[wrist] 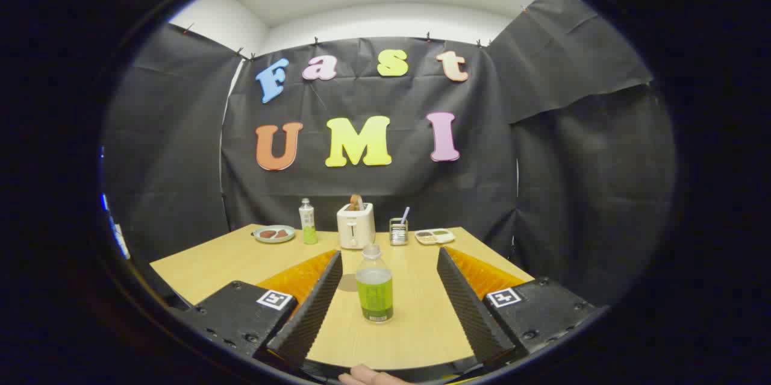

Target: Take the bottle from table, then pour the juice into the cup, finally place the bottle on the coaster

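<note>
A clear plastic bottle (374,288) with green juice and a pale cap stands upright on the wooden table (205,264). It sits between my two fingers, nearer the left one, and touches neither. My gripper (390,254) is open wide, with its tips level with the bottle's cap. A flat grey round coaster (346,282) lies on the table just behind the bottle, partly hidden by the left finger. A second, smaller bottle (308,222) with green liquid stands at the back of the table.
Along the table's far edge stand a plate (274,234) with food, a white toaster (355,225) with bread in it, a small metal holder (398,232) with a utensil, and a divided tray (434,236). A hand (367,378) shows below the fingers.
</note>
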A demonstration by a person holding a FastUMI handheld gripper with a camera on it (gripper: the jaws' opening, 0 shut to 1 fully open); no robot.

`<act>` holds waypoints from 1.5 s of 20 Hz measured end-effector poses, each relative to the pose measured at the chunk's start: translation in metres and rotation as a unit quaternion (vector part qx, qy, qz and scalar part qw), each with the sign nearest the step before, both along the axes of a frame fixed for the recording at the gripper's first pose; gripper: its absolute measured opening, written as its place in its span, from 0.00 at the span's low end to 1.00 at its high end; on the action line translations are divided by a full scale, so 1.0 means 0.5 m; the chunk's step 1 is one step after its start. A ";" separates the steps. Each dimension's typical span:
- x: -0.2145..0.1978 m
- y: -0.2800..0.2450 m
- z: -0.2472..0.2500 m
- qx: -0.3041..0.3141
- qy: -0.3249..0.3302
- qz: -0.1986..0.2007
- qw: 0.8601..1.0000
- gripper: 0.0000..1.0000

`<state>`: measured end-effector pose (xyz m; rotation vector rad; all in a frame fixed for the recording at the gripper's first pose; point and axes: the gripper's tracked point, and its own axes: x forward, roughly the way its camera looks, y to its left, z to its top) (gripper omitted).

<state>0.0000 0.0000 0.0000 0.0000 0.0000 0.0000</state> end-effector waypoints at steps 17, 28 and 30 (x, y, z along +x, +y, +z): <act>0.059 0.009 -0.074 -0.009 0.028 0.001 1.000 1.00; 0.208 0.049 -0.217 -0.024 0.049 0.035 0.998 1.00; 0.236 0.052 -0.235 -0.024 0.052 0.035 0.998 1.00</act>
